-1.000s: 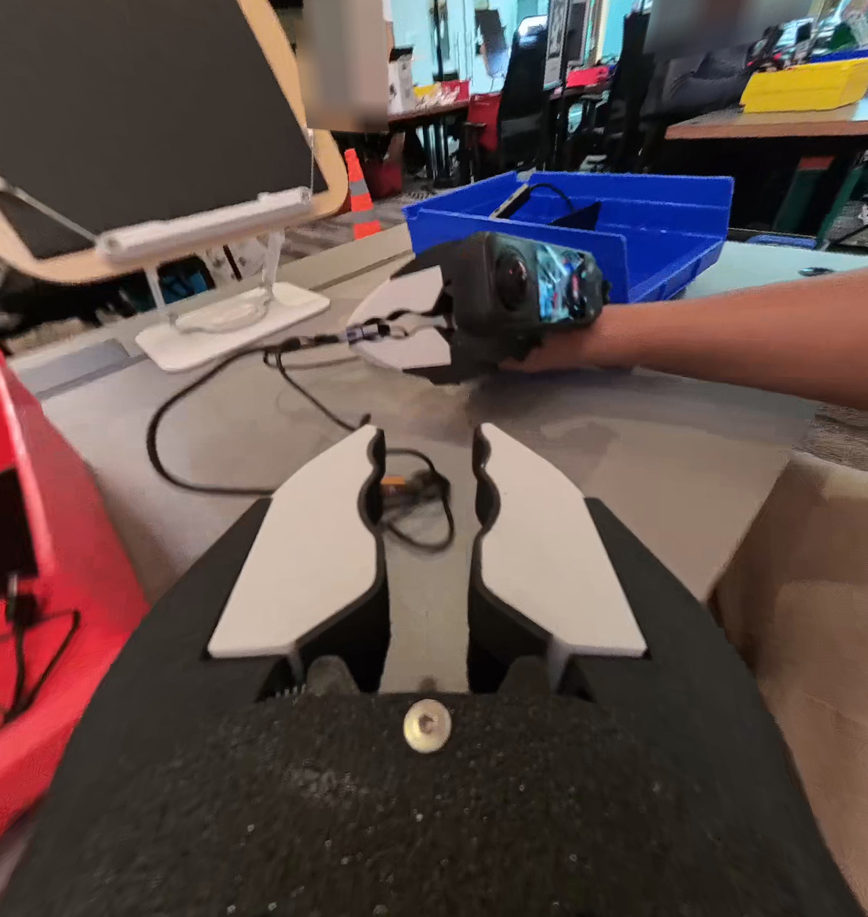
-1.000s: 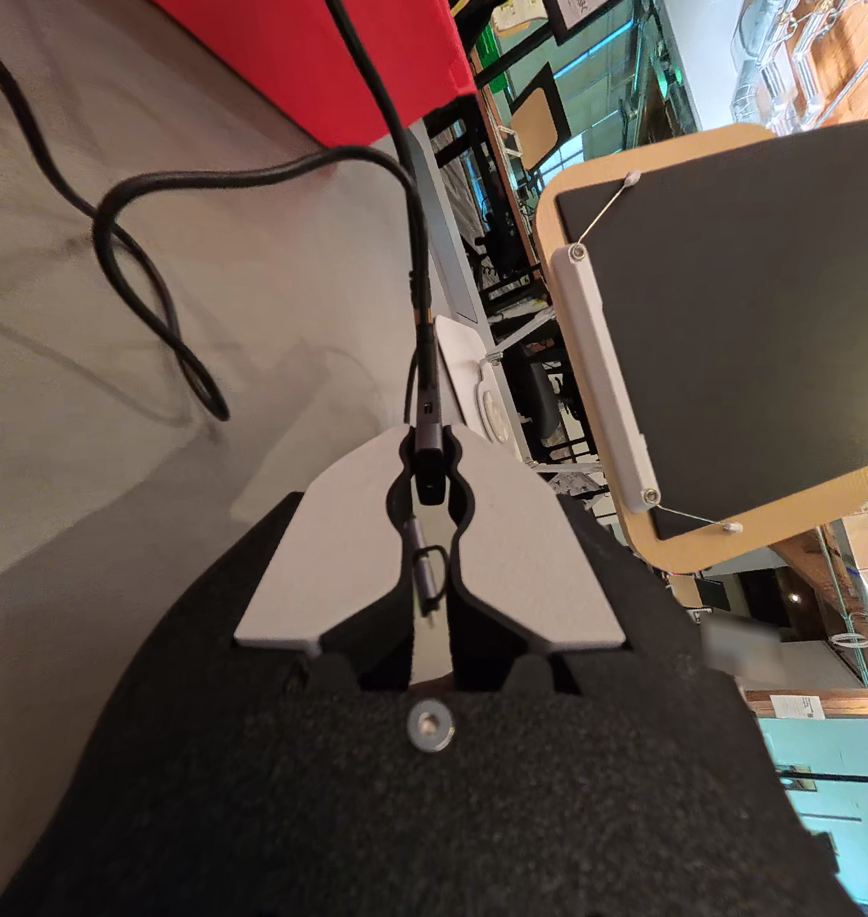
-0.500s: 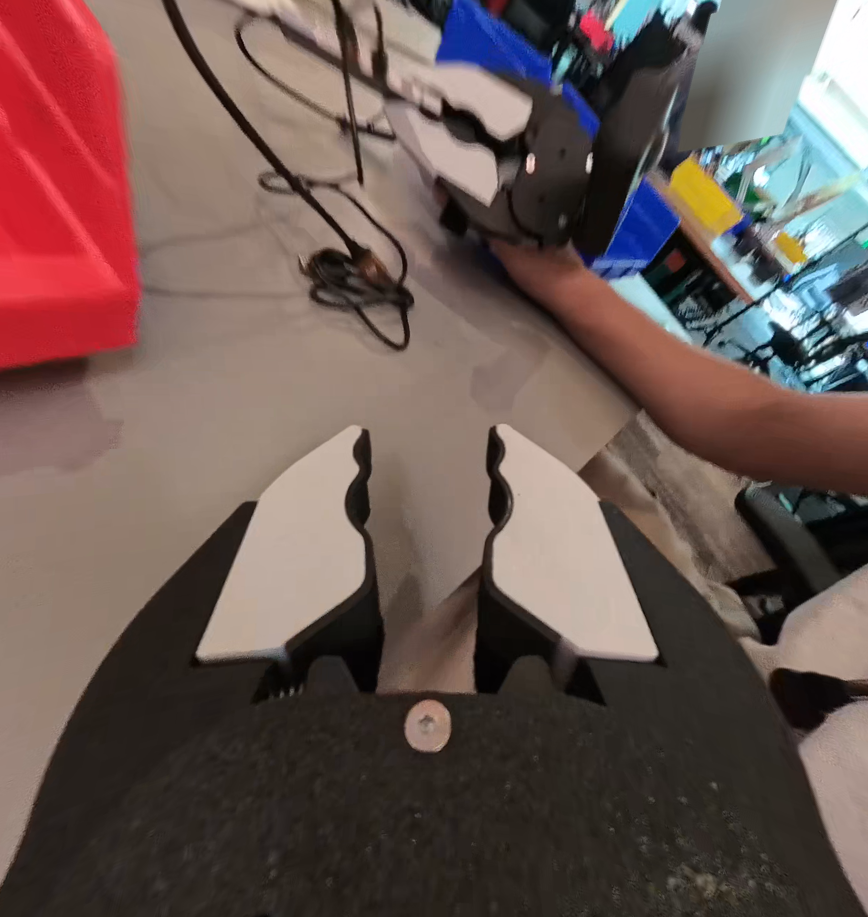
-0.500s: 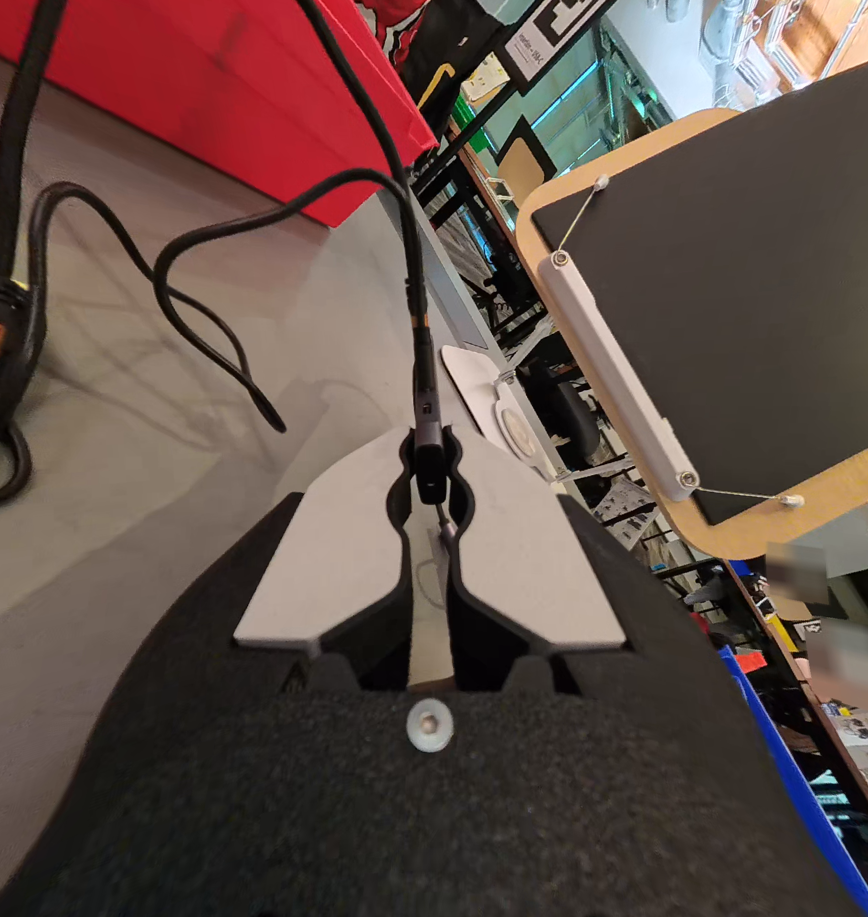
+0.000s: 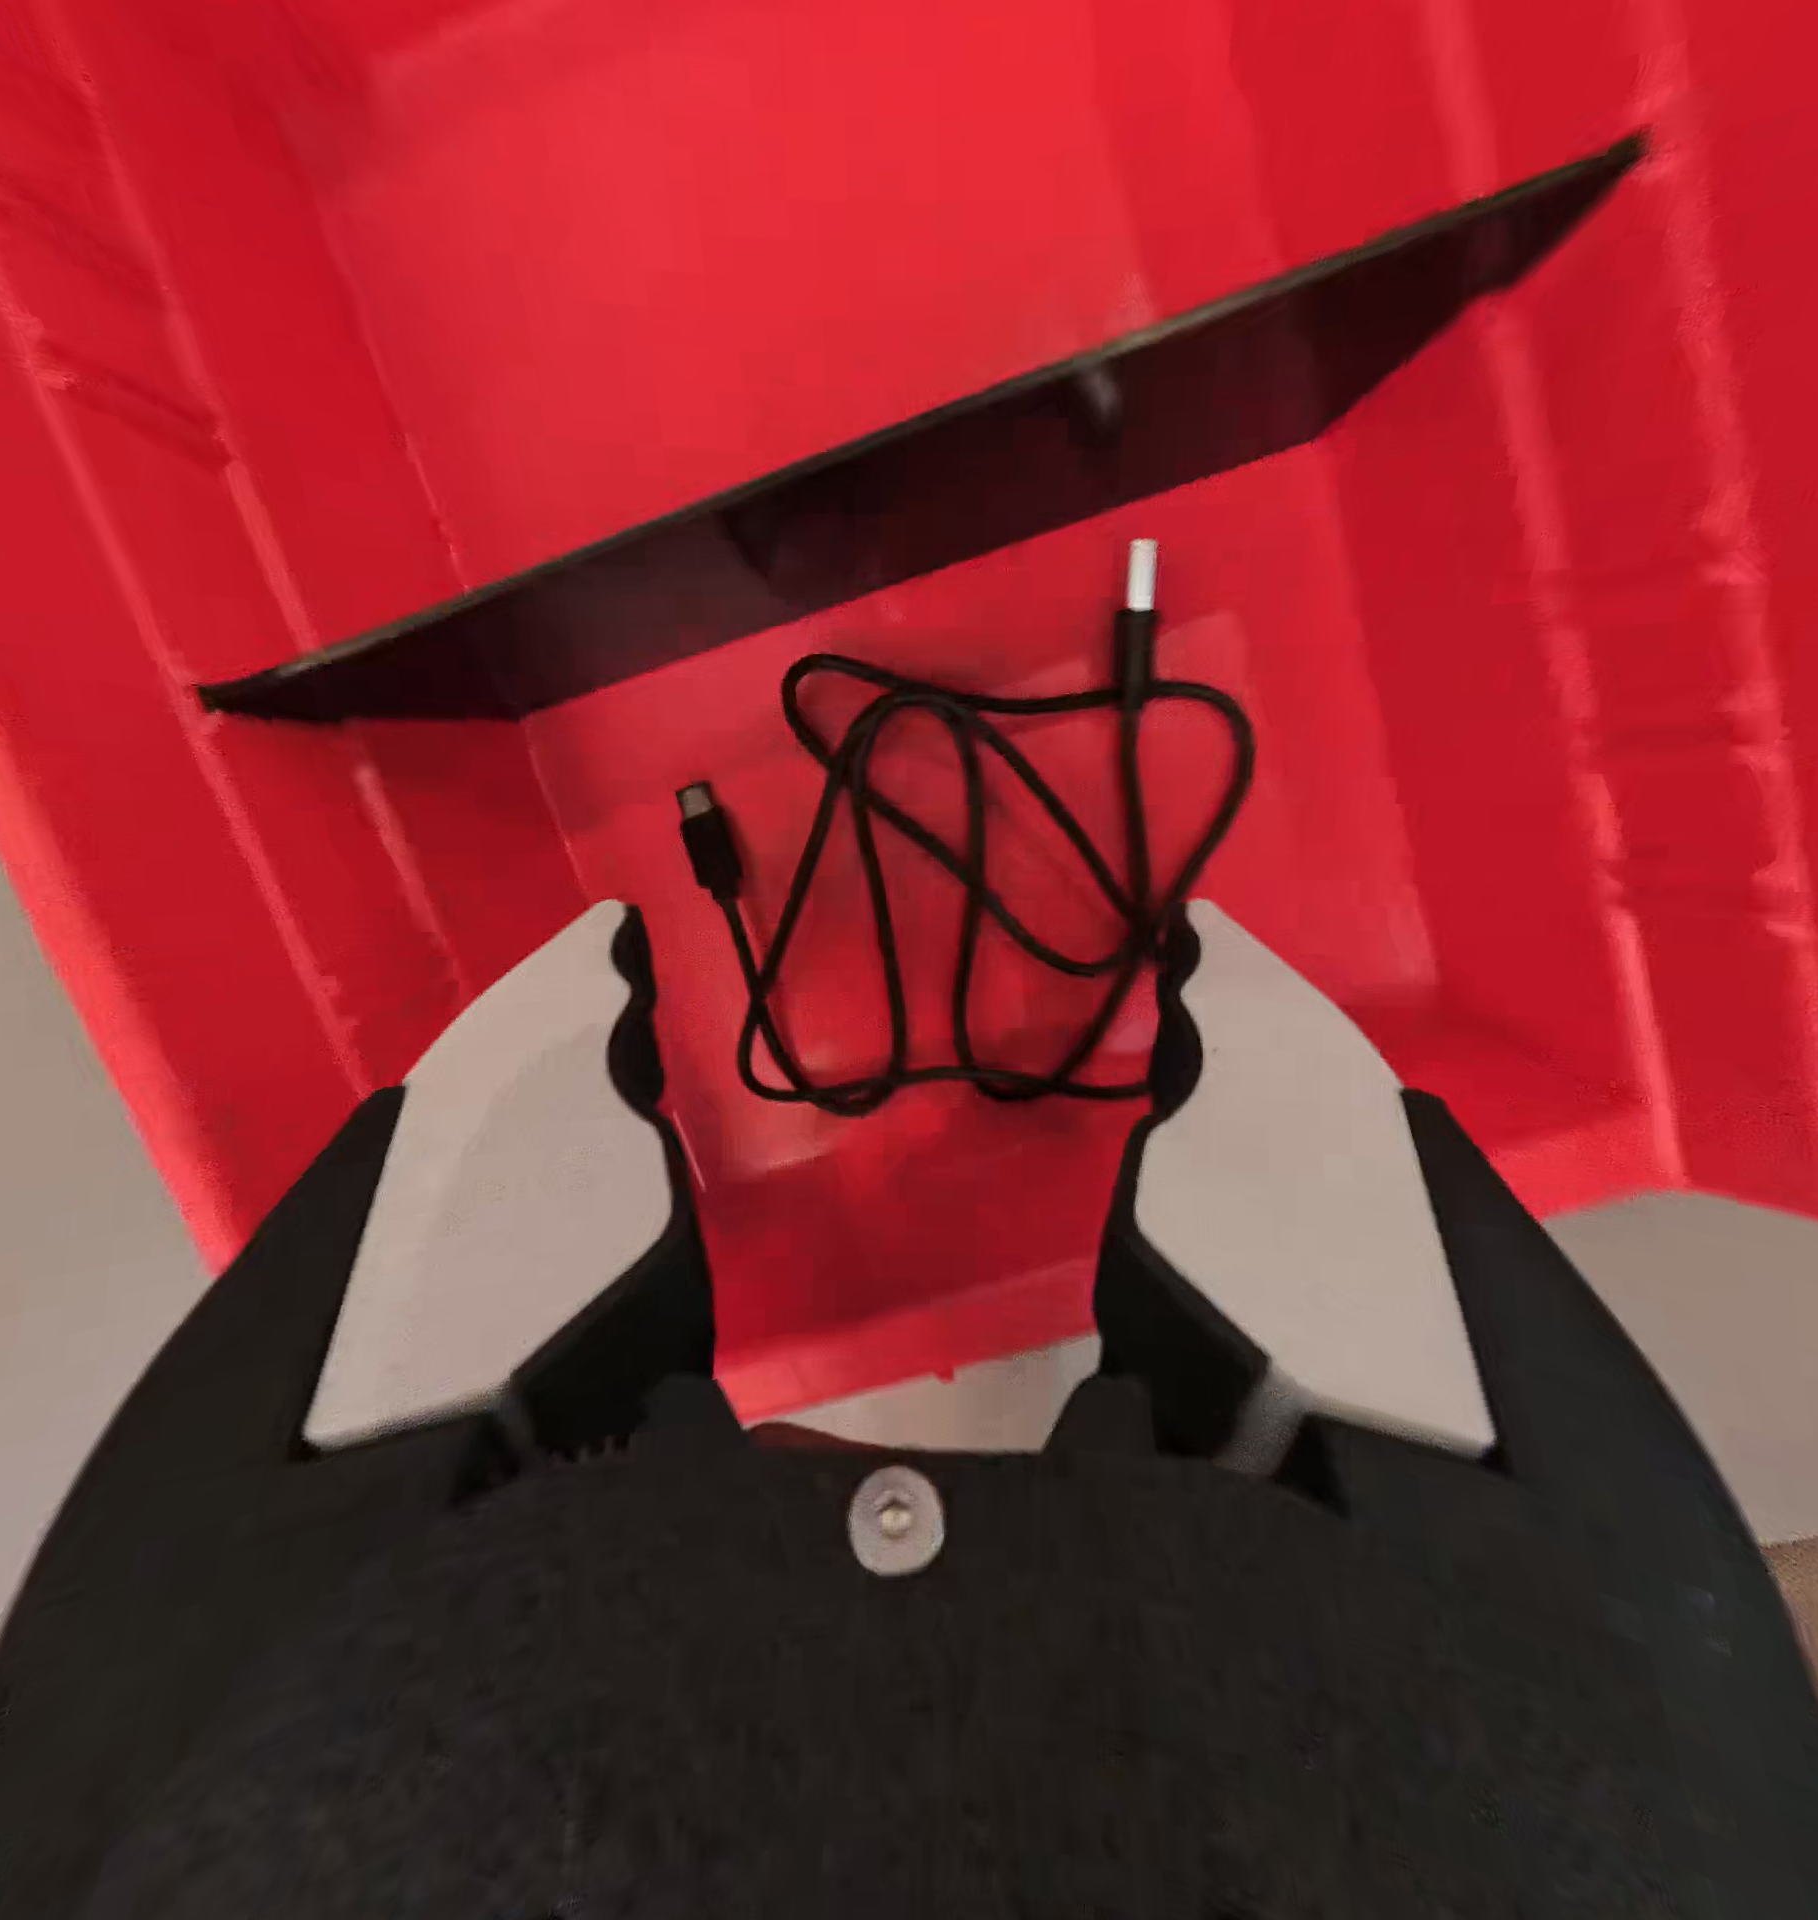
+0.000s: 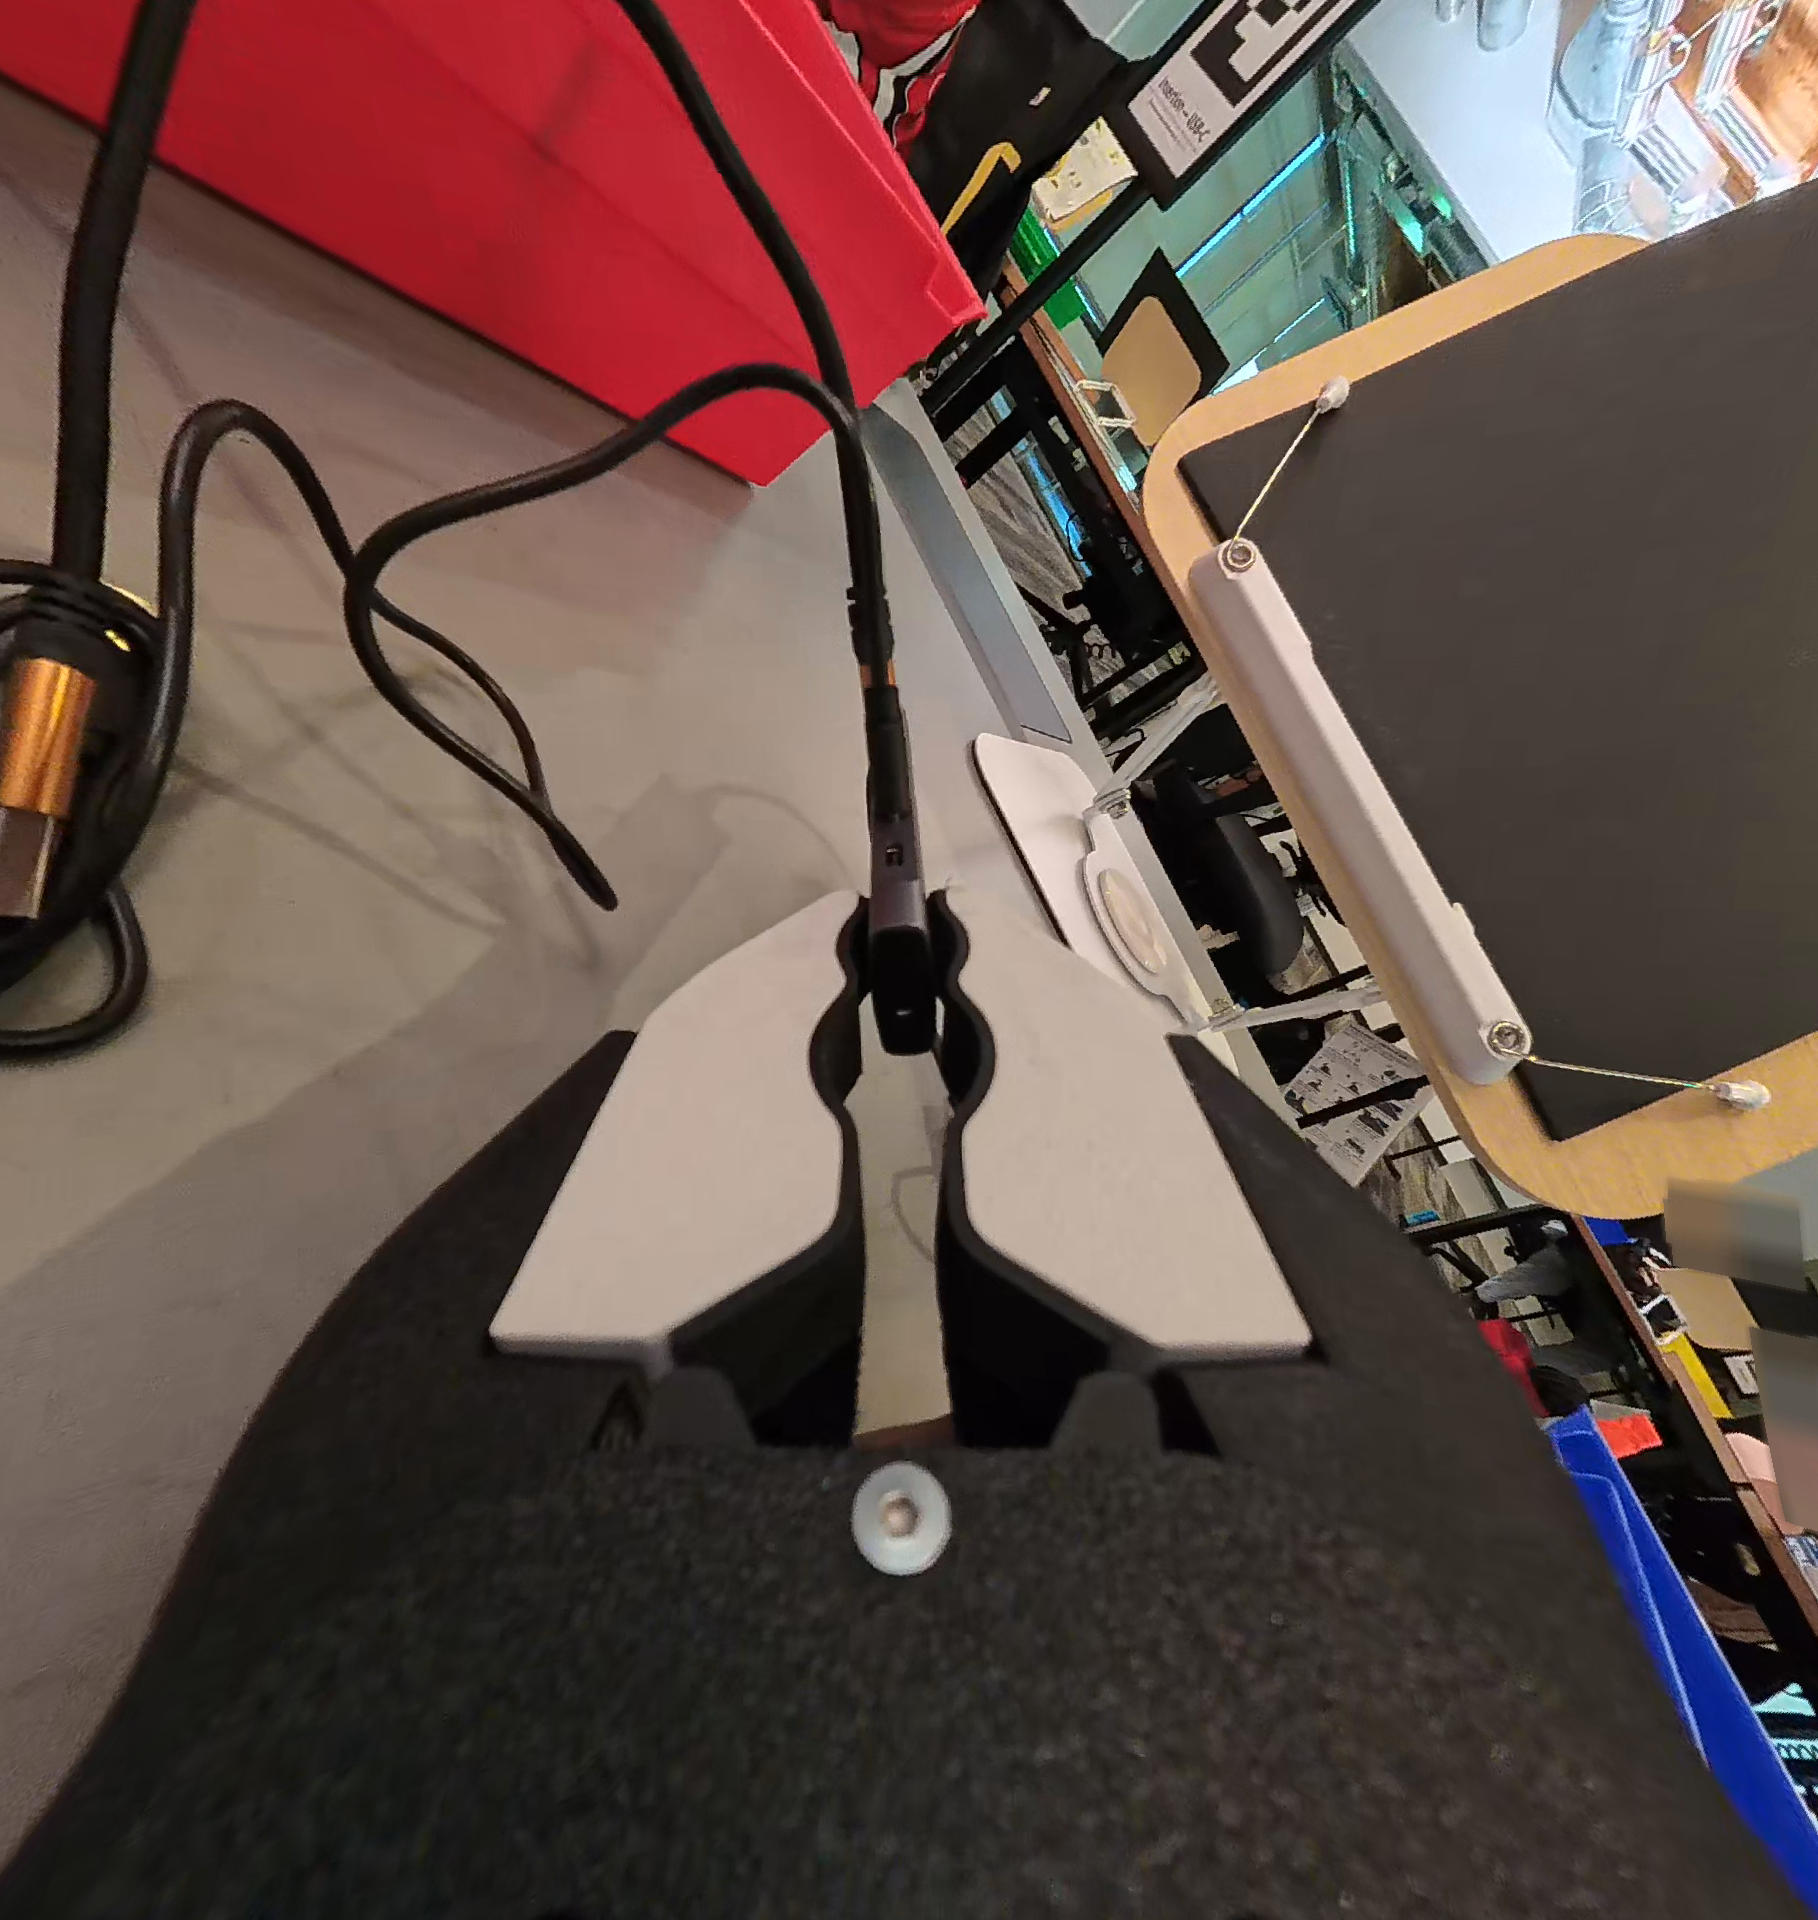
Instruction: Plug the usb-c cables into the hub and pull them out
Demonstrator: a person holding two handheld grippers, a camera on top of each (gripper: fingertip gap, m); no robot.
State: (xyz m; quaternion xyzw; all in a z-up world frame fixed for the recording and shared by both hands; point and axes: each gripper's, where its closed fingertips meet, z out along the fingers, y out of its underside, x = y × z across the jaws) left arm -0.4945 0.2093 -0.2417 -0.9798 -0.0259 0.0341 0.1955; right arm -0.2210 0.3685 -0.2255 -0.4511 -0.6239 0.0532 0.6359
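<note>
Op: Swinging off the table since a second ago, my left gripper [image 5: 910,997] now hangs spread wide and empty over the red bin [image 5: 531,343]; a coiled cable [image 5: 988,894] lies mid-frame.

Mate: And the right view?

Op: Right gripper [image 6: 900,971] stays clamped on a USB-C plug [image 6: 897,961], centre frame. No hub visible; plugging looks undone, I judge.

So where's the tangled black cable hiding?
In the left wrist view, the tangled black cable lies inside the red bin, just below its black divider, ahead of the open left gripper.
</note>
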